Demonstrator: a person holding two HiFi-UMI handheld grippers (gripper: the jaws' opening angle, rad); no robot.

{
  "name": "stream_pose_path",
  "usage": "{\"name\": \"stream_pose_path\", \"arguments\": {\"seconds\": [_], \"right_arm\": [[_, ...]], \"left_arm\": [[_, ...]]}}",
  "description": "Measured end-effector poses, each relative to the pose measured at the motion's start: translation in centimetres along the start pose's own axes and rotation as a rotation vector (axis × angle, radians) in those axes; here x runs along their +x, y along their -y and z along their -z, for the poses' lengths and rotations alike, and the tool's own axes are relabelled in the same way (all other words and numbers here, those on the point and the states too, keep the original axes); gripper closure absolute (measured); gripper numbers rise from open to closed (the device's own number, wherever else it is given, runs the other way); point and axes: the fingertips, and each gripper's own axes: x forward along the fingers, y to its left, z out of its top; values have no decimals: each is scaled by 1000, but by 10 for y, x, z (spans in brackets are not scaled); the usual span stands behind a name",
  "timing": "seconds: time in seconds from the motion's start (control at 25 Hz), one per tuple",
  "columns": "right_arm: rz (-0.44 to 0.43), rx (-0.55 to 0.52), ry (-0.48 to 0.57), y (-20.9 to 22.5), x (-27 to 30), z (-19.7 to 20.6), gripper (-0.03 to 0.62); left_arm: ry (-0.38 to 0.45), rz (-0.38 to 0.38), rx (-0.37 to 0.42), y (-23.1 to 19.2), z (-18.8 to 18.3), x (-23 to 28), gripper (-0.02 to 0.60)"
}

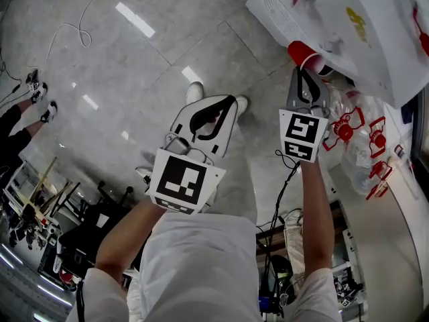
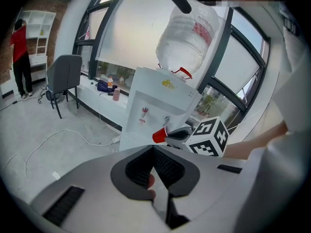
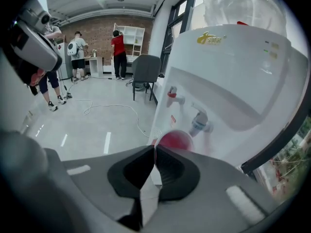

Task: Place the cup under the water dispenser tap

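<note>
The left hand-held gripper (image 2: 153, 148) was closed on nothing. The right hand-held gripper (image 3: 154, 148) pinched the rim of the red cup (image 3: 176, 141). The cup lay tilted, base toward the water dispenser (image 3: 233, 72), just before its taps (image 3: 199, 123). Beyond, a cable (image 3: 112, 107) crossed the floor near a grey chair (image 3: 146, 72).

Dispenser logo (image 3: 210, 39) illegible; no txt.

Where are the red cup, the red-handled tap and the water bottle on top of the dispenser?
red cup (image 3: 173, 141), right gripper view, on its rounded red wall.
red-handled tap (image 3: 172, 95), right gripper view, on the red handle.
water bottle (image 2: 182, 40), left gripper view, on its clear upturned body.
</note>
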Motion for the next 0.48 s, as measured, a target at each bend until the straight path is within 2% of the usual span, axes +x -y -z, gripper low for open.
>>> {"name": "stream_pose_path", "arguments": {"seconds": [0.48], "right_arm": [[25, -102, -114, 9, 45, 36, 569]], "left_arm": [[-10, -8, -31, -6, 15, 10, 575]]}}
